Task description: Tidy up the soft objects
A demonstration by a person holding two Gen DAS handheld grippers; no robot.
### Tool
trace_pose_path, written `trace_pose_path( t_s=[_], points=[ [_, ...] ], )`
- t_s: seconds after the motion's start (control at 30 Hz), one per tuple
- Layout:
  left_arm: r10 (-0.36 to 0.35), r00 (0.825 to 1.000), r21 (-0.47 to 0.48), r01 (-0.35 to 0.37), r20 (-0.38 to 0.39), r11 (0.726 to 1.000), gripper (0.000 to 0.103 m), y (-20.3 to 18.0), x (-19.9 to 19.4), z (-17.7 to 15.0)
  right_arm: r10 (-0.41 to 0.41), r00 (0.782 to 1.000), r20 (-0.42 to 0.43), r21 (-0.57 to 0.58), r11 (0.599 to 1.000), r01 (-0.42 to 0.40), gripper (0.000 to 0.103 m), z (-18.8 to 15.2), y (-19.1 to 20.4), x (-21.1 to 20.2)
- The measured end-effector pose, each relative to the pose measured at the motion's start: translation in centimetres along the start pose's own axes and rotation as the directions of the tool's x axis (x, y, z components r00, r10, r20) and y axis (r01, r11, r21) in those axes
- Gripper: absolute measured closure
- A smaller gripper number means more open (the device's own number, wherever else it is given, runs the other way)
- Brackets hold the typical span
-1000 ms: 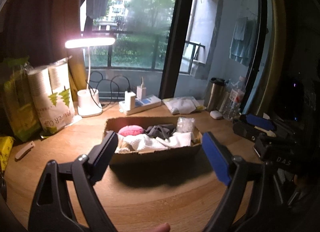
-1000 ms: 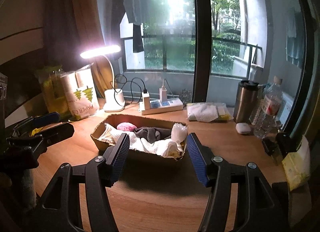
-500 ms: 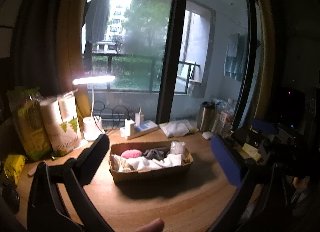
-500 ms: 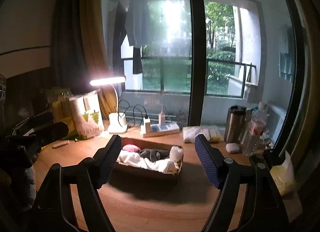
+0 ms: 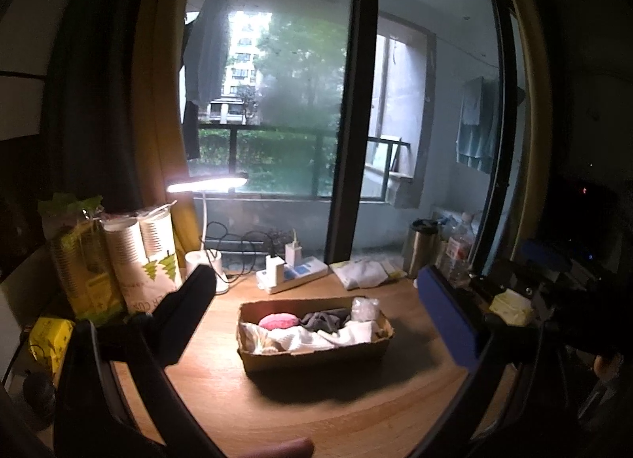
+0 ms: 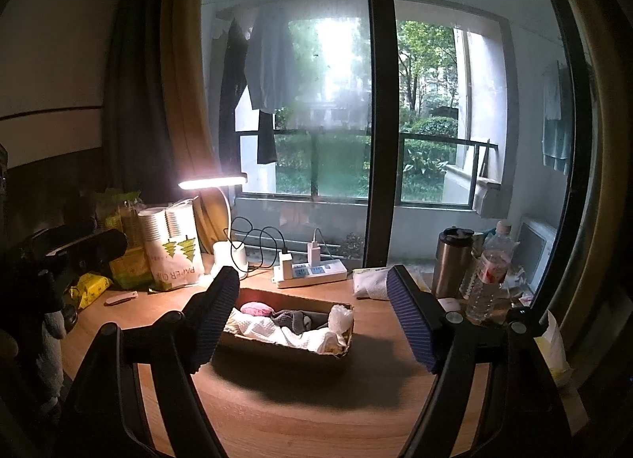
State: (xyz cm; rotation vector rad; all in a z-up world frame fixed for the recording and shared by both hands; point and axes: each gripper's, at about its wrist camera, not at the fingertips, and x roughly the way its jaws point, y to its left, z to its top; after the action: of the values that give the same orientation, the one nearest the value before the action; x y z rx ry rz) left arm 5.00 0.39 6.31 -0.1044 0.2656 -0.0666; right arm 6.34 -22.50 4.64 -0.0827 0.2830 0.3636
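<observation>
Both tongs apart, empty: left tongs (image 5: 316, 313), right tongs (image 6: 312, 319). Box (image 5: 316, 355) on tabletop (image 5: 316, 410) full of cloths. Advise: descend centred, pinch one cloth only.

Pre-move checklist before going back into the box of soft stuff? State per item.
1. left gripper open, nothing between fingers: ok.
2. right gripper open, nothing held: ok.
3. cardboard box flat on the desk, upright: ok.
4. Soft items inside the box, pink piece, grey cloth, white cloths: ok.
5. Items sorted or folded: not ok, they lie jumbled.
6. Anything under the cloths: cannot tell.
</observation>
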Motion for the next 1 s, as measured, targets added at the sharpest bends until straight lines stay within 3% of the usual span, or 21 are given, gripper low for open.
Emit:
trace_pose_path(
  t_s=[0.77, 1.0],
  points=[
    [0.008, 1.000, 0.021, -0.008, 0.018, 1.000, 0.001, 0.0, 1.6, -0.6, -0.014, 1.000, -0.017, 0.008, 1.000, 0.014, 0.023, -0.4, -0.9, 1.1],
    [0.009, 1.000, 0.019, -0.009, -0.010, 1.000, 0.001, 0.1, 2.6, -1.0, -0.015, 0.999, -0.033, 0.016, 1.000, 0.016, 0.023, -0.7, -1.3, 1.8]
  ],
)
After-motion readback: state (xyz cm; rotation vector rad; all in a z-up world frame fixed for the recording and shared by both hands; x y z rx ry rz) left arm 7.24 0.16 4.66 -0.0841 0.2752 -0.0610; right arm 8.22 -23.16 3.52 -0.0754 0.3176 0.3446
